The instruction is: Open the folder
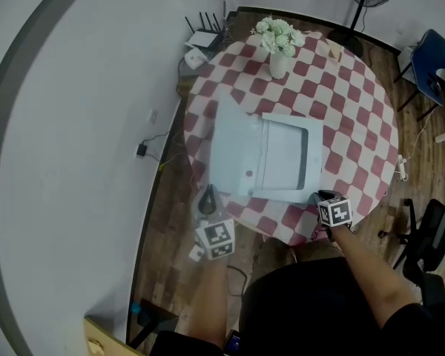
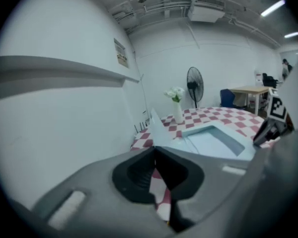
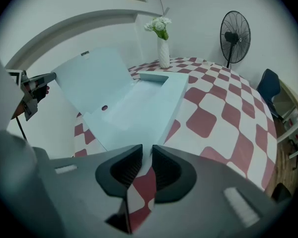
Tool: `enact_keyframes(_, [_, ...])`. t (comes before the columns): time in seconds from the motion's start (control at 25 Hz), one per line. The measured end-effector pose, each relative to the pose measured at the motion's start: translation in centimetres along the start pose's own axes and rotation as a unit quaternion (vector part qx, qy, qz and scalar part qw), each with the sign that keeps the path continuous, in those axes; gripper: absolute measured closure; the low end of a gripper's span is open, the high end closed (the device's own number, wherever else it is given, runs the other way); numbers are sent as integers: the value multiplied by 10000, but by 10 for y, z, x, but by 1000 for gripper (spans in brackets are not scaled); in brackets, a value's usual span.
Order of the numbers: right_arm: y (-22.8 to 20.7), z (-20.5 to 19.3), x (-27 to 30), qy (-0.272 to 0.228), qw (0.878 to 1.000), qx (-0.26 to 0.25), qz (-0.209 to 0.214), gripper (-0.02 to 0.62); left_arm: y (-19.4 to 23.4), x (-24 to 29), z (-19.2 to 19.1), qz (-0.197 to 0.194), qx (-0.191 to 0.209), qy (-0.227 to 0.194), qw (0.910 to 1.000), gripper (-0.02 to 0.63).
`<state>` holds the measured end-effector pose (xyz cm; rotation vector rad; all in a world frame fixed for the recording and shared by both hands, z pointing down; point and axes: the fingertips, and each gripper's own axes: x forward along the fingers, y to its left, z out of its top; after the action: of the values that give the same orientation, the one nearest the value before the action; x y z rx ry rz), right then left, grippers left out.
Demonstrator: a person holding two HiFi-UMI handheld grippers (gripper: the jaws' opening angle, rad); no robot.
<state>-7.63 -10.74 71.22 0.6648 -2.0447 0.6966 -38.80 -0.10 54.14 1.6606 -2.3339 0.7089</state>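
Smooth matt plastic folder [image 1: 282,154], cloth tablecloth [image 1: 352,124]

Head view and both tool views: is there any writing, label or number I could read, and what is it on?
No text reads clearly.
Small framed sign on the white wall: print too blurred to read.
Pale blue plastic folder: no print visible.
White cube with black square markers: patterns, not words.
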Motion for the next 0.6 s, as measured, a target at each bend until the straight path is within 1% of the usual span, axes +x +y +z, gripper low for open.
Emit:
enact_keyframes(0.16, [3, -2, 1, 0, 10000, 38, -30, 537, 45, 14, -40, 430, -496, 403, 9970, 595])
enact_keyframes(0.24, [5, -1, 3, 9, 10000, 35, -59, 539, 68, 25, -70, 585, -756, 663, 9932, 588])
enact_keyframes(0.32, [5, -1, 3, -1, 9999, 39, -102, 542, 85, 39, -100, 709, -894, 876, 9896, 574])
enact_keyframes(0.4, [5, -1, 2, -27, 9999, 43, -143, 545, 97, 55, -124, 766, -1007, 1088, 9860, 560])
enact_keyframes(0.6, [8, 1, 1, -99, 9997, 104, -184, 548, 114, 85, -172, 802, -1407, 1675, 9725, 537])
